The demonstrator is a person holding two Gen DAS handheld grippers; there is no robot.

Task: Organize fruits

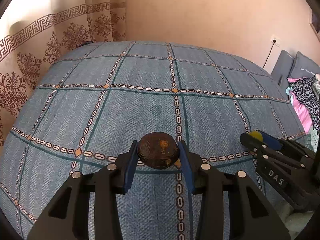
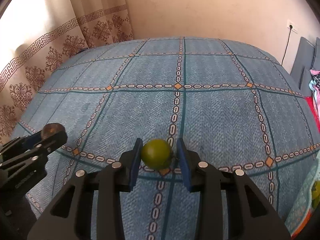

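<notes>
Both tongs are loaded and hang above a bed covered with a blue checked bedspread (image 1: pixel 140 104). In the left wrist view, the left tongs (image 1: pixel 158 154) clamp a dark brown, wrinkled round fruit (image 1: pixel 158 152), possibly an overripe avocado or passion fruit, at lower centre of the frame; both blue pads press its sides. In the right wrist view, the right tongs (image 2: pixel 158 154) hold a green lime-like fruit (image 2: pixel 157 153) at lower centre. The left pad touches it, while a thin gap seems to show at the right pad, so the grip looks light. Each view catches the other tool at its edge: the right tongs with a yellow-green fruit at the right of the left view, the left tongs with the brown fruit at the left of the right view.

The step in hand looks like carrying: both fruits are lifted off the bedspread, with no landing spot ahead of either. At the lower right edge of the right view a light patterned item (image 2: pixel 306 196) with something green on it may be the destination, though I cannot tell what it is. The next move calls for swinging each fruit toward its place and lowering it before the tongs release, keeping the lime steady.
</notes>
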